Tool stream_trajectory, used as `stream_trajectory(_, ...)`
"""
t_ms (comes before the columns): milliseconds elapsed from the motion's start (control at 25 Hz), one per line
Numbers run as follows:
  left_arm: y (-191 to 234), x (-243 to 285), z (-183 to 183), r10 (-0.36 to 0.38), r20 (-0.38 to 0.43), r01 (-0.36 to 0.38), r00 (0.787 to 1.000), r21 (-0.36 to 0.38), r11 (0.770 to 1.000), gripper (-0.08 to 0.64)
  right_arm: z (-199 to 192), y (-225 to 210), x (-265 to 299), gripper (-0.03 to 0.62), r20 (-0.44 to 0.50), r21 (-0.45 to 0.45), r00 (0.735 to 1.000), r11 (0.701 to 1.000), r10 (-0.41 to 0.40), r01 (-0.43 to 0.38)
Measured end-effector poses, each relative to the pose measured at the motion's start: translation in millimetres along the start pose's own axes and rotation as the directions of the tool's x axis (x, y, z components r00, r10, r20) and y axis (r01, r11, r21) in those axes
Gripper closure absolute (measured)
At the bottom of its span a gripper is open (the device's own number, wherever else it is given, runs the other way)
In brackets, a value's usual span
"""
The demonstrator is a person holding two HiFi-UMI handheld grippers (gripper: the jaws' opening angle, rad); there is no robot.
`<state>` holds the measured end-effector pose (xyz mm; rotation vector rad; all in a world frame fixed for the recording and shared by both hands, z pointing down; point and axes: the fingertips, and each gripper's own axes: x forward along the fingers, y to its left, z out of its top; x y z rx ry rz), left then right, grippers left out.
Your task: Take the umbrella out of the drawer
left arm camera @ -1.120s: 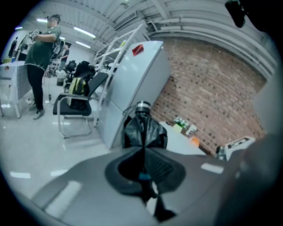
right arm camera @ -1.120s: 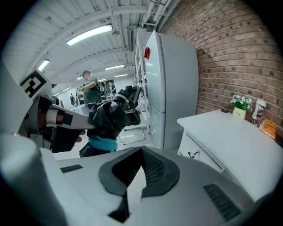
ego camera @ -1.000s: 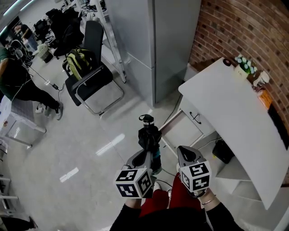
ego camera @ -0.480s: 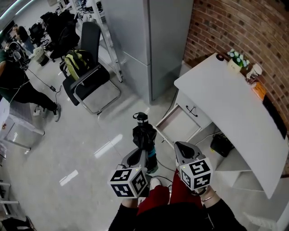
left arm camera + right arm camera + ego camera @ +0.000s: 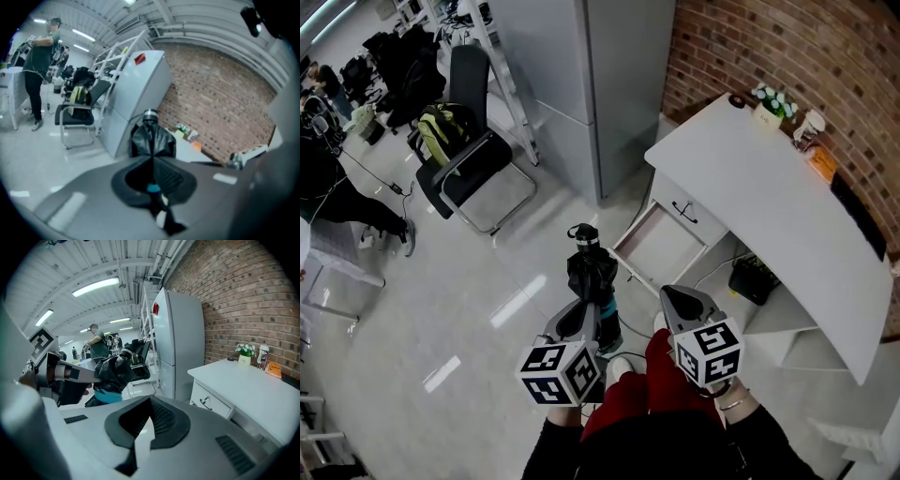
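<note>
Umbrella [image 5: 592, 274]: black, folded, upright, clamped near its teal-banded lower end by the left gripper [image 5: 600, 317], whose jaws are closed on it. Right gripper [image 5: 667, 293]: jaws together, nothing between them, held alongside. Drawer [image 5: 661, 247]: pulled out beneath the white desk [image 5: 769, 192], bare inside. Change over the last second: both grippers and the umbrella draw back from the desk. Judgement: removal effectively complete; drawer remains open.
</note>
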<state>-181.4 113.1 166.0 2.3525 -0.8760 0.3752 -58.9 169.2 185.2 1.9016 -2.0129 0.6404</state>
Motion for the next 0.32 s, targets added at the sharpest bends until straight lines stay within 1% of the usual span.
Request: stream_trajectory(320,2,8,2,-0.033,-0.004,0.033,0.999,-0.014,0.999,0.552,2,-14,-1,0.595,-0.004,0.040,0.999,0.998,-0.040,0.040)
